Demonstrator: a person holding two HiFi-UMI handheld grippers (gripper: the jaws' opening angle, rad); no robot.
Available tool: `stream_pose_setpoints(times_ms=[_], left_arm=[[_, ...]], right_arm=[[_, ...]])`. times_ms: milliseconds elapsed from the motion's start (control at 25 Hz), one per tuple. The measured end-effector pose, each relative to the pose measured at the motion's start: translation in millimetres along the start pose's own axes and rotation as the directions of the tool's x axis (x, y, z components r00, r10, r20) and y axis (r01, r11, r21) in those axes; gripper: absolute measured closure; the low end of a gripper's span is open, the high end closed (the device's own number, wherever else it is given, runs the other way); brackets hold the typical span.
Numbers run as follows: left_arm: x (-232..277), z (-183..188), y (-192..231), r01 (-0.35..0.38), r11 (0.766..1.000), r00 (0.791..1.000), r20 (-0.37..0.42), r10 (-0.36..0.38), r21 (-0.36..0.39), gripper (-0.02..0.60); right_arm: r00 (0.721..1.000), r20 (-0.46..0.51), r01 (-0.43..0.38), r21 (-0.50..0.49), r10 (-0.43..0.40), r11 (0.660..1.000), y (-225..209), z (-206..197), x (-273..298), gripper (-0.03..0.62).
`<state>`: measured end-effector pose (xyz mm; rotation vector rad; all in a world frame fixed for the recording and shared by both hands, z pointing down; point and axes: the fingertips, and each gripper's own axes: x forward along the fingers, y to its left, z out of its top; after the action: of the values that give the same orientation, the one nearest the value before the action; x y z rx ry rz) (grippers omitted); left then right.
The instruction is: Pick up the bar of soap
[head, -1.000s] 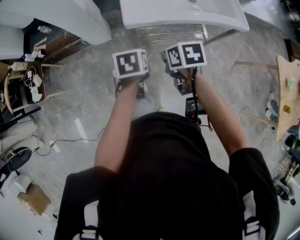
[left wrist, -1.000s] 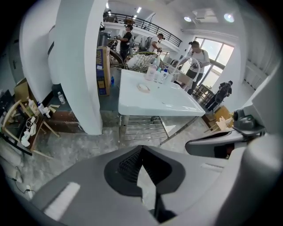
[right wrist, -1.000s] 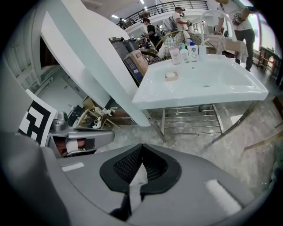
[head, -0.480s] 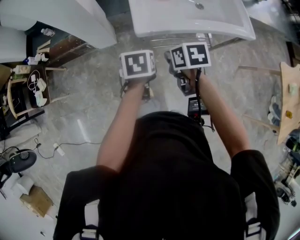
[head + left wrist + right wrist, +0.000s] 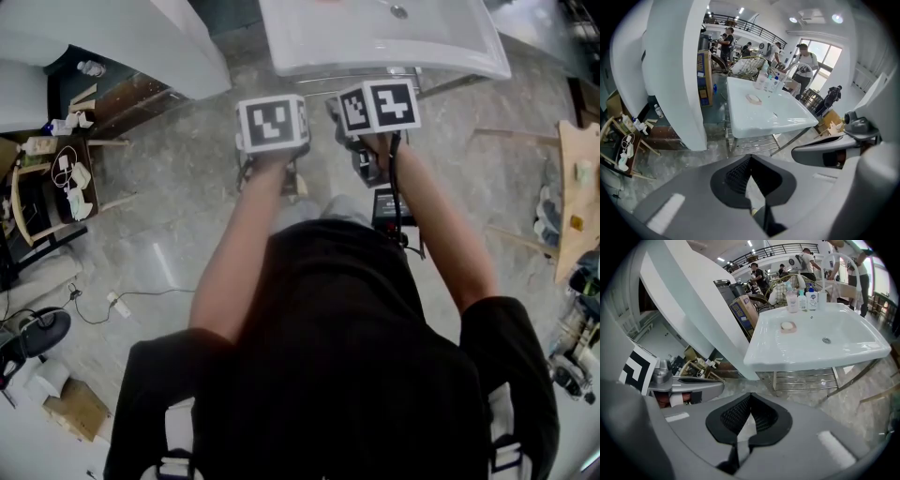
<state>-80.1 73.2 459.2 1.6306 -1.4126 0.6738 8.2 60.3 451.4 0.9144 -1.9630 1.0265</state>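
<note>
Standing before a white sink [image 5: 309, 42], both forearms out ahead of a black-shirted torso, as seen from the head view. L tongs [image 5: 750, 159] closed: pad tips meeting, nothing btwn them, only grey marble-look floor [image 5: 178, 206] visible through the narrow slit lower down. R tongs [image 5: 751, 399] closed as well, pads together, empty. Both held side by side, angled down, just short of sink's front edge; L cube [image 5: 273, 124] & R cube [image 5: 379, 107] near each other, not touching. Bar of soap [image 5: 787, 325] not held: pale, oval, lying on a pinkish soap dish [image 5: 789, 330] on sink's flat top, back-left of the drain [image 5: 826, 340], well apart from both tongs. Same soap visible in left gripper view too, small, far up the sink top. Cluster of pump bottles [image 5: 801, 300] behind the soap, at back rim. Chrome rack [image 5: 804, 378] w/ horizontal bars beneath the basin, btwn metal legs. Big white slanted fixture [image 5: 693, 301] to left of sink, reaching floor. Small wooden stand [image 5: 52, 183] w/ cables & clutter further left in head view. Several ppl [image 5: 804, 61] standing in bkgd beyond sink, under a railed upper level; details too small to tell.
</note>
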Motion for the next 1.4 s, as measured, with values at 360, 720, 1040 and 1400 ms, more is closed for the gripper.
stream_pose_setpoints(times_ms=[360, 720, 1040, 1400], left_arm=[[3.8, -1.4, 1.3, 0.003, 1.0, 1.0, -0.014, -0.003, -0.007, 0.583], [15.9, 16.2, 2.1, 0.011, 0.999, 1.0, -0.024, -0.012, -0.031, 0.583], [35.5, 56.2, 10.6, 0.0, 0.999, 1.0, -0.018, -0.001, -0.046, 0.583], [70.0, 102.5, 14.7, -0.002, 0.998, 0.999, -0.038, -0.001, -0.061, 0.583]], right_arm=[[1.0, -0.001, 0.012, 0.015, -0.012, 1.0, -1.8, -0.1, 3.2, 0.579], [0.999, 0.009, 0.04, 0.016, -0.041, 0.999, -11.1, 22.2, 10.5, 0.579], [0.999, 0.008, 0.037, 0.003, -0.037, 0.999, -23.2, 62.8, 27.8, 0.579], [1.0, 0.0, -0.011, -0.009, 0.011, 1.0, -40.4, 116.8, 47.8, 0.579]])
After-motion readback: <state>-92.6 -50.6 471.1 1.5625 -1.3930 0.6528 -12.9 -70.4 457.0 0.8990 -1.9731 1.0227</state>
